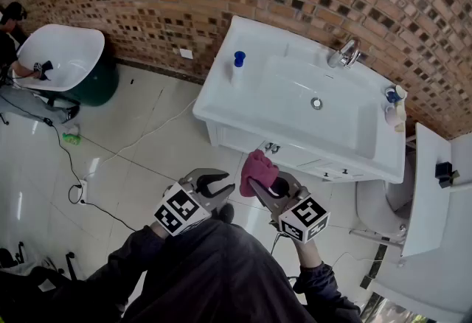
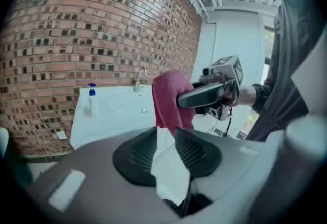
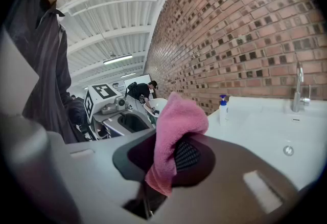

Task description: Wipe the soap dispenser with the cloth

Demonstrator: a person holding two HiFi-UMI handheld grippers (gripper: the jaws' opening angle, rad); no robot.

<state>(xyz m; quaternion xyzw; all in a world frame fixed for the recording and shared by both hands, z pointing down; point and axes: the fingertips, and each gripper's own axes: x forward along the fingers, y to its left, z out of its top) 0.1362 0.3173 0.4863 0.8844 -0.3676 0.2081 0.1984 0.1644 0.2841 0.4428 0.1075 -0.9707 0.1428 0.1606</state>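
Note:
The soap dispenser (image 1: 237, 68), a clear bottle with a blue pump, stands on the back left corner of the white sink unit (image 1: 221, 108). It also shows in the left gripper view as the soap dispenser (image 2: 92, 100) and in the right gripper view as the soap dispenser (image 3: 223, 108). My right gripper (image 1: 259, 183) is shut on a pink cloth (image 1: 258, 169), which bunches up over its jaws as the cloth (image 3: 173, 138). My left gripper (image 1: 217, 183) is open and empty, beside the right one. Both hang over the floor, short of the sink's front. From the left gripper (image 2: 166, 138), the cloth (image 2: 168, 97) hangs just ahead.
A chrome faucet (image 1: 345, 54) and a drain (image 1: 316, 102) are at the basin. Small items (image 1: 394, 98) sit at the sink's right end. A toilet (image 1: 380, 205) stands to the right. Far left, a person works at a white tub (image 1: 63, 56). Cables (image 1: 88, 174) cross the tiled floor.

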